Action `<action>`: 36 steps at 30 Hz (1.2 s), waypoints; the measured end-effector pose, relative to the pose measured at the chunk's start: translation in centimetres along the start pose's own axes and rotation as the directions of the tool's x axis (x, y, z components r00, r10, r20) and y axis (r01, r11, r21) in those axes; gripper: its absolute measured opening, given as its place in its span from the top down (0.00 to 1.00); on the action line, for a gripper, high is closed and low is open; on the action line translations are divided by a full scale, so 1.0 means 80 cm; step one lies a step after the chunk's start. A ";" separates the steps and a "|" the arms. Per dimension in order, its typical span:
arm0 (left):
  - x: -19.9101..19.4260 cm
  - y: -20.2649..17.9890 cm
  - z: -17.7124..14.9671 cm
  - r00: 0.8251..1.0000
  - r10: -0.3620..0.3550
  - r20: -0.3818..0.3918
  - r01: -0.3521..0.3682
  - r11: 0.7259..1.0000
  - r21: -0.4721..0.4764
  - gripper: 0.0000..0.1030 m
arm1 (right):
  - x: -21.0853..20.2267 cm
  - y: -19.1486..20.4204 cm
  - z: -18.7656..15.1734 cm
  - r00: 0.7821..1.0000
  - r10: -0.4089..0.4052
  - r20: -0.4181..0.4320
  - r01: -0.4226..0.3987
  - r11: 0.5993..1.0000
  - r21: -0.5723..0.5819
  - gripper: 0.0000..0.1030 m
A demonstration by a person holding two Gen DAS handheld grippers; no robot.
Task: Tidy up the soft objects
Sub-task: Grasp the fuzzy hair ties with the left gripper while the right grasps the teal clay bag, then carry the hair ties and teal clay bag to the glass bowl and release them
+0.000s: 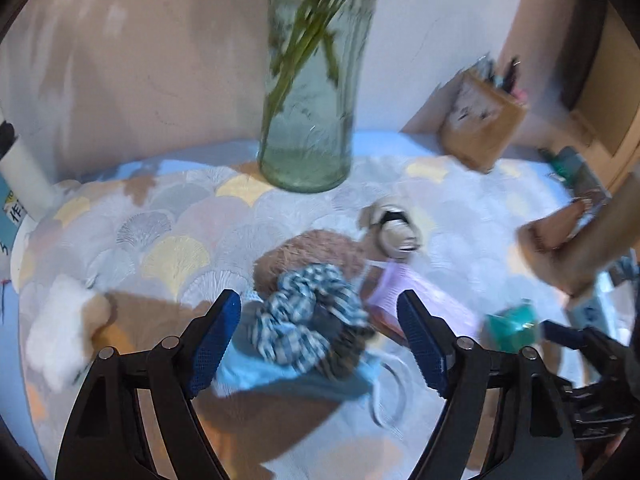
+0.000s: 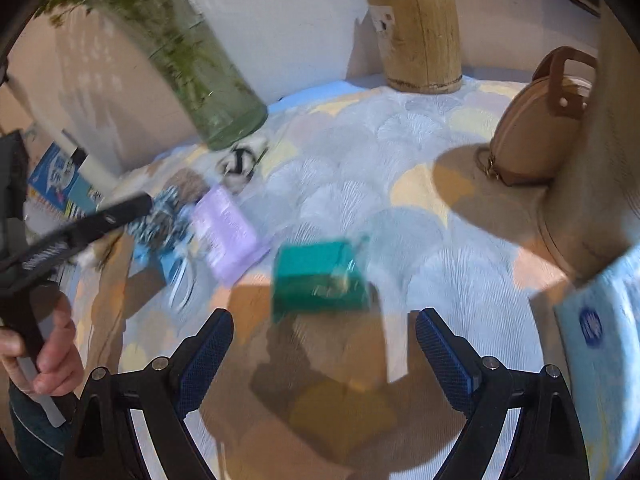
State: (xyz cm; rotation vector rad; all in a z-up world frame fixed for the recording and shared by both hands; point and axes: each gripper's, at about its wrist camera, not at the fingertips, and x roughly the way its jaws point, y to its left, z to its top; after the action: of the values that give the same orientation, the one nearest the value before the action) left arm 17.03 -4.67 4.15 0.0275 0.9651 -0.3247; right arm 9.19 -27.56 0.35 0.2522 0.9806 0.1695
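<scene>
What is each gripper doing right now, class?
Left gripper: open, empty, over the checked scrunchie.
Right gripper: open, empty, near the teal pouch.

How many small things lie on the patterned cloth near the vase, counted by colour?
Blue-and-white checked scrunchie: 1
Light blue face mask: 1
Lilac pouch: 1
Teal packet: 1
Brown fuzzy item: 1
White fluffy item: 1
Beige and black item: 1
Total: 7

We can read no text: print on the blue-and-white booklet [image 2: 56, 184] and pale blue pack [image 2: 596, 320] is blurred.
</scene>
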 end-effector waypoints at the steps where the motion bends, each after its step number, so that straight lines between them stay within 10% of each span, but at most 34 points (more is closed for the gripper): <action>1: 0.007 0.004 0.000 1.000 -0.006 -0.005 0.006 1.000 -0.010 0.34 | 0.003 -0.001 0.003 1.000 0.000 0.009 0.000 1.000 -0.004 0.11; 6: 0.017 0.007 -0.004 0.999 -0.042 -0.004 0.042 0.999 -0.013 0.80 | 0.007 0.004 0.015 0.998 0.012 0.065 -0.010 0.999 -0.031 0.11; 9: 0.007 0.003 -0.004 0.999 -0.019 0.029 0.018 1.000 0.005 0.84 | 0.017 0.016 0.015 0.998 0.015 0.053 -0.012 0.998 -0.064 0.12; 12: -0.016 0.001 -0.005 0.997 -0.037 0.071 0.037 0.999 -0.007 0.85 | 0.022 0.031 0.009 0.990 -0.098 0.099 0.112 0.982 -0.152 0.49; 36: -0.282 -0.106 -0.111 0.905 -0.179 0.386 0.137 0.982 0.132 0.85 | -0.193 0.027 -0.073 0.950 0.131 0.282 -0.095 0.986 -0.138 0.50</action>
State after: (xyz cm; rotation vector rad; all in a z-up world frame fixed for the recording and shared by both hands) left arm -4.38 -5.43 18.40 -0.0234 0.5460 -0.5086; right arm -4.18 -28.60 10.16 0.2127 0.6605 0.2885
